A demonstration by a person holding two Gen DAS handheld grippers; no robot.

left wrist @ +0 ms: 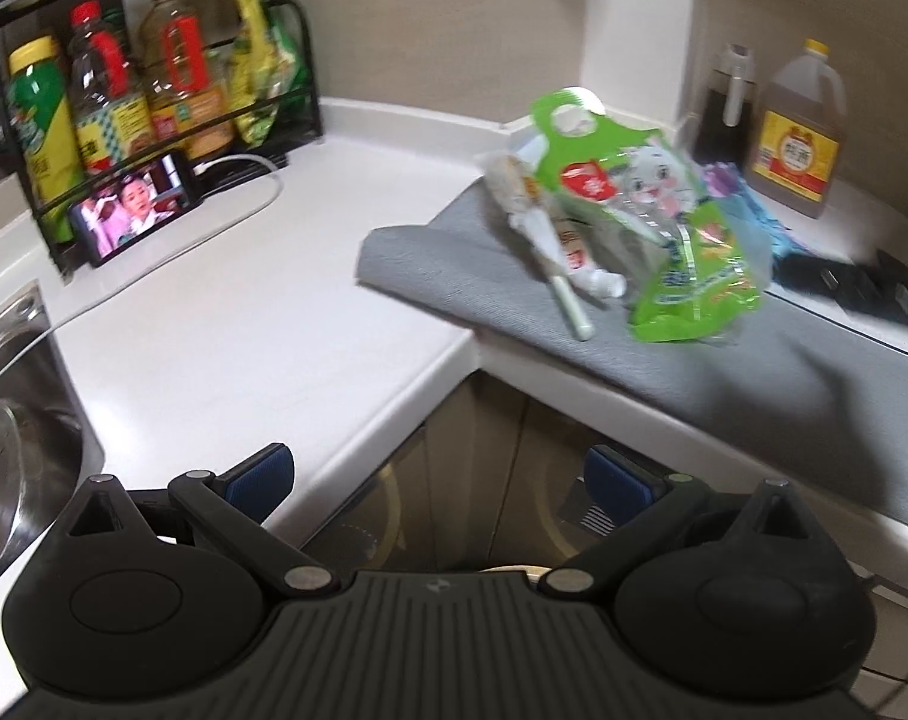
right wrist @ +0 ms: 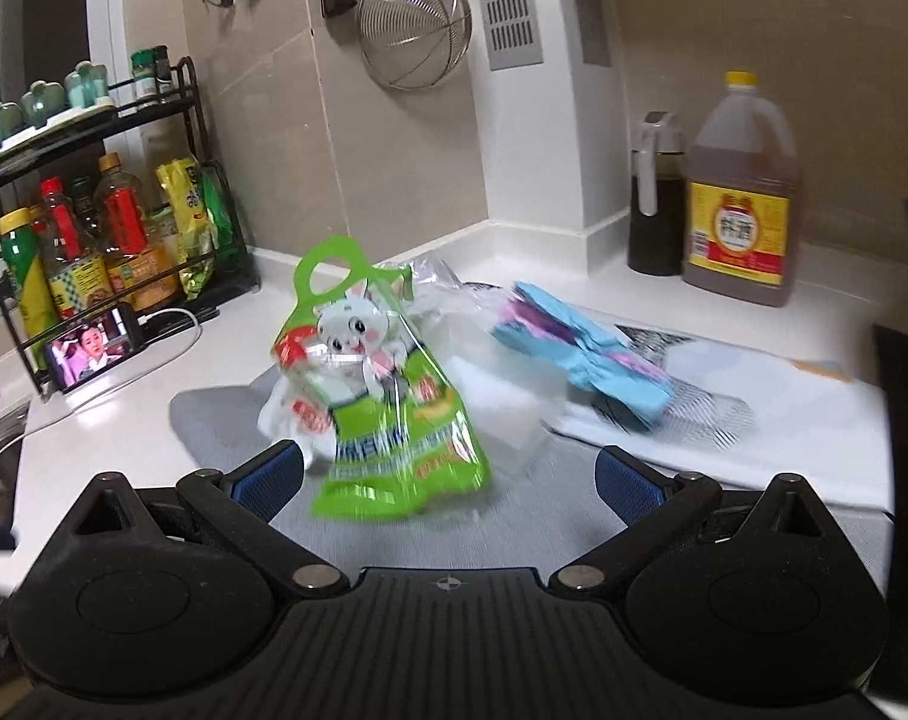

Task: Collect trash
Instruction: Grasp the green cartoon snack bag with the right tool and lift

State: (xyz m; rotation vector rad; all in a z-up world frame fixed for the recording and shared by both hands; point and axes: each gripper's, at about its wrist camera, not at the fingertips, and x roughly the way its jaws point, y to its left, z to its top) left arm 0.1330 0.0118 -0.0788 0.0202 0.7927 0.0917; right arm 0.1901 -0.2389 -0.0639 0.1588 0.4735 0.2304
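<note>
A crumpled green plastic bag with a cartoon rabbit [left wrist: 646,210] [right wrist: 382,384] stands on a grey mat [left wrist: 514,300] [right wrist: 226,420] at the counter corner. Beside it lie a white wrapper with a stick [left wrist: 550,240], clear plastic [right wrist: 496,384] and blue-and-purple packets [right wrist: 580,348] [left wrist: 748,204]. My left gripper [left wrist: 442,477] is open, low in front of the counter edge, well short of the trash. My right gripper [right wrist: 448,477] is open just before the green bag, with nothing between its fingers.
A black rack of bottles and packets [left wrist: 154,90] [right wrist: 112,228] stands at the left with a phone [left wrist: 136,210] [right wrist: 91,354] and its cable. A steel sink [left wrist: 10,432] is at the far left. A brown jug [left wrist: 796,126] [right wrist: 742,192] and dark dispenser [right wrist: 655,198] stand against the wall.
</note>
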